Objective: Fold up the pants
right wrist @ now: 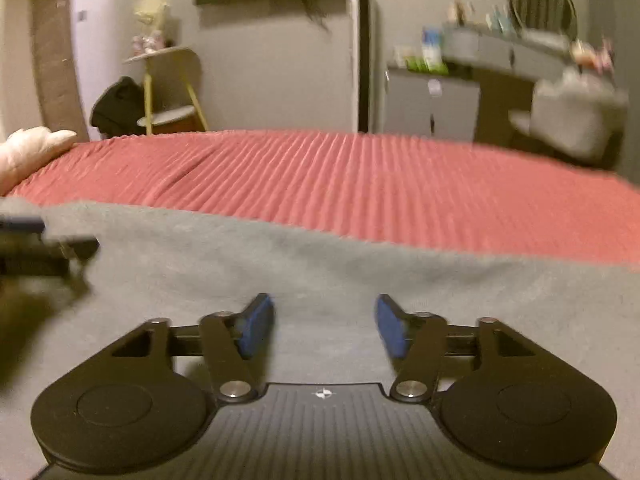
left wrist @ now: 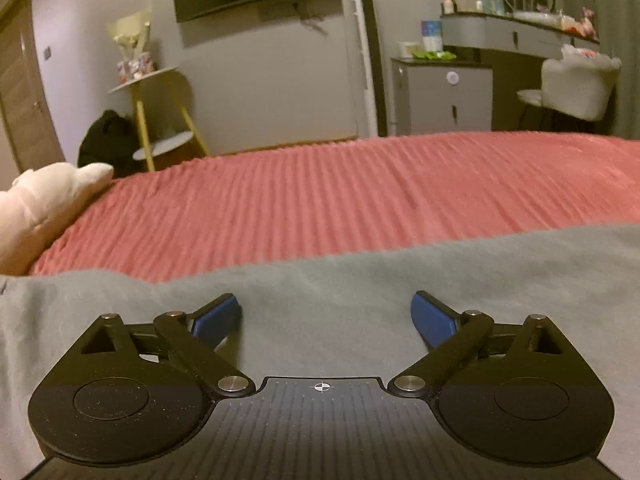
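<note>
Grey pants (left wrist: 320, 276) lie flat across the near part of a bed with a ribbed red cover (left wrist: 340, 200). My left gripper (left wrist: 326, 314) hovers over the grey cloth with its blue pads wide apart and nothing between them. In the right wrist view the same grey pants (right wrist: 280, 256) spread below my right gripper (right wrist: 325, 326), which is open and holds nothing. The left gripper (right wrist: 24, 240) shows as a dark blurred shape at the left edge of that view, over the pants.
A cream plush toy (left wrist: 44, 204) rests at the bed's left edge. Beyond the bed stand a yellow-legged side table (left wrist: 156, 112), a dark bag (left wrist: 106, 140), a small fridge (left wrist: 444, 96), a vanity desk (left wrist: 516, 36) and a white chair (left wrist: 576, 84).
</note>
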